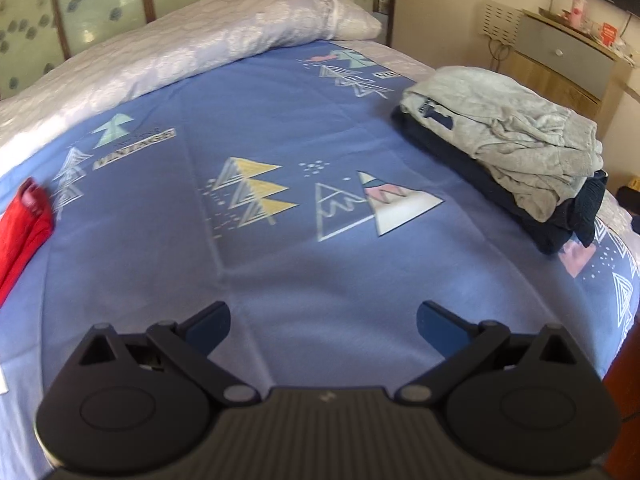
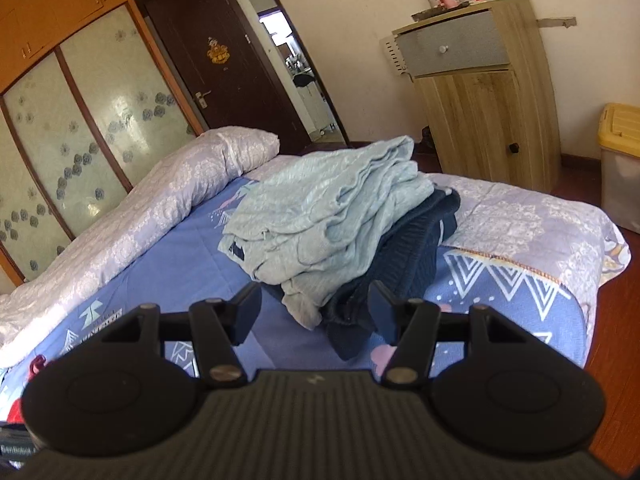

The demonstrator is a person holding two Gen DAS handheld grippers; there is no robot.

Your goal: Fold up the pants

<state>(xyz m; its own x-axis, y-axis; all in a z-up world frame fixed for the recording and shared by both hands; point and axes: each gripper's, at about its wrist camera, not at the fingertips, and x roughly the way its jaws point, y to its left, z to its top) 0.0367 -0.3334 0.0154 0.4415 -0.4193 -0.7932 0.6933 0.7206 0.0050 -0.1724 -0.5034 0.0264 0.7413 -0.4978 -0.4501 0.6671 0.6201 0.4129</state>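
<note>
A stack of folded clothes lies on the blue patterned bed sheet: light grey pants on top of a dark navy garment. In the right wrist view the grey pants and the navy garment sit just ahead of my right gripper, which is open with nothing between its fingers. My left gripper is open and empty over bare sheet, with the stack off to its right. A red garment lies at the sheet's left edge.
A rolled pale quilt runs along the far side of the bed. A wooden cabinet with bottles on top stands past the bed, beside a bin with a yellow lid. Behind the quilt are wardrobe doors and a dark door.
</note>
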